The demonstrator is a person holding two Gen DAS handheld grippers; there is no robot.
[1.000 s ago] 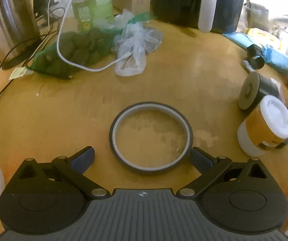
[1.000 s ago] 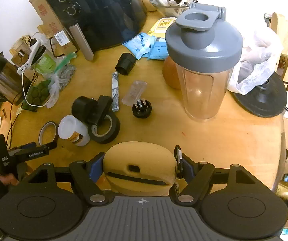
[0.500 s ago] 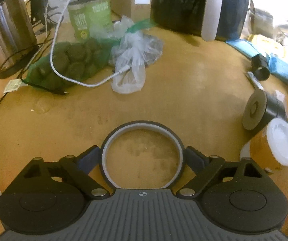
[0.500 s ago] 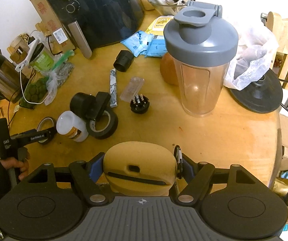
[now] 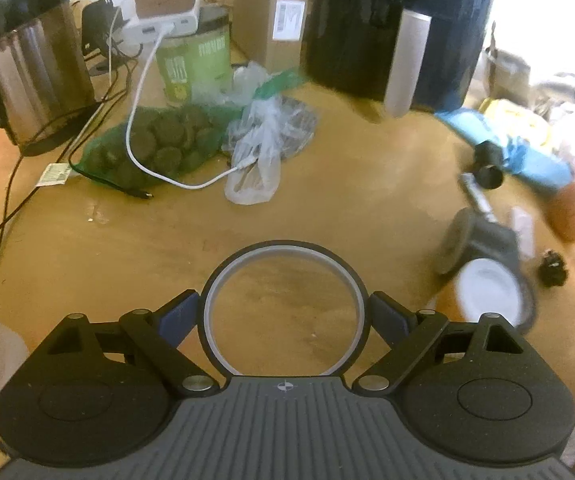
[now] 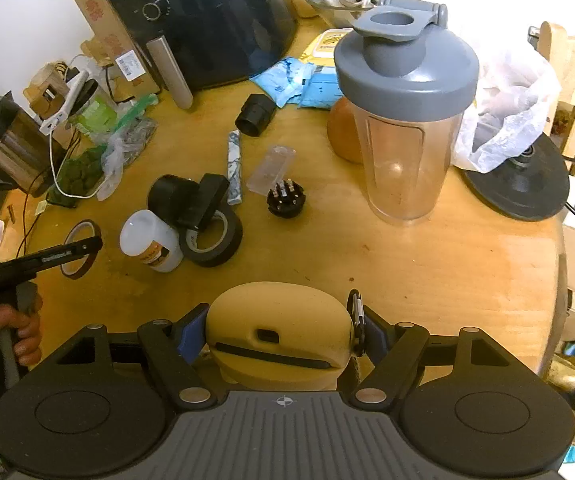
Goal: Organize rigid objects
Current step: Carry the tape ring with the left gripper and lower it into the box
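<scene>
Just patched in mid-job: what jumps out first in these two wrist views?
The left gripper has its fingers on either side of a thin tape ring on the wooden table. The right gripper is clamped on a tan case with a carabiner. Beyond it a grey-lidded shaker bottle stands upright mid-table, a black air fryer behind.

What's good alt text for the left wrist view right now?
The left tool has its two fingers against opposite sides of a thin tape ring, over a wooden table. Behind lie a green mesh bag crossed by a white cable, a steel kettle and a black air fryer.
</scene>
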